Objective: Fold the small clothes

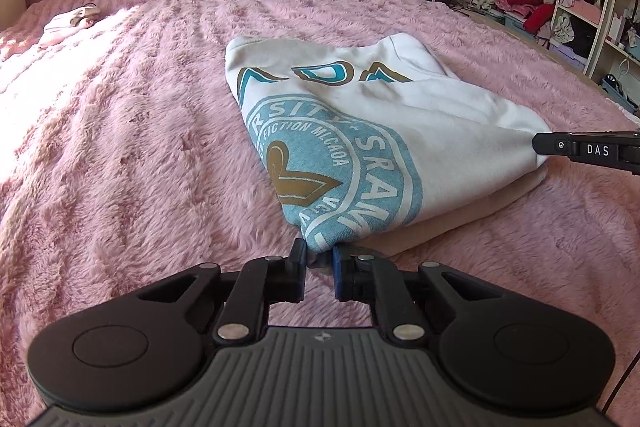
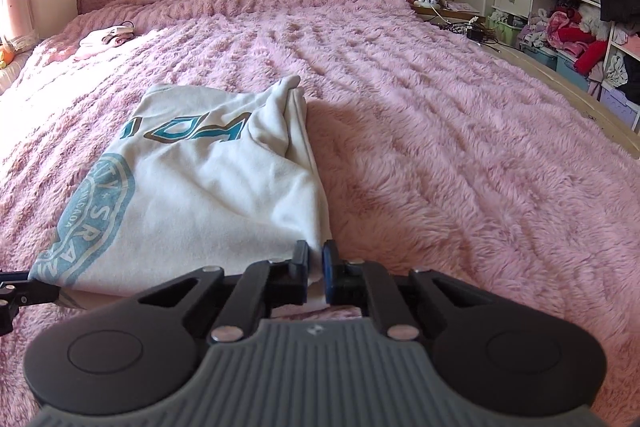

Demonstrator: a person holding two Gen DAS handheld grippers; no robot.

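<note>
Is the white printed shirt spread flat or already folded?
Folded: the shirt has its sides turned in, its logo wrapping round one edge; both near corners are pinched.

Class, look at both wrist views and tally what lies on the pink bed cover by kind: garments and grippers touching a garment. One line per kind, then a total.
White printed shirt: 1
Small pink-and-white garment near the headboard: 1
Grippers clamped on the shirt, left gripper and right gripper: 2
Total: 4

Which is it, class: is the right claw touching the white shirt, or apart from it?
Touching. The right wrist view shows the right claw pinching the white shirt's near corner between its pads.
</note>
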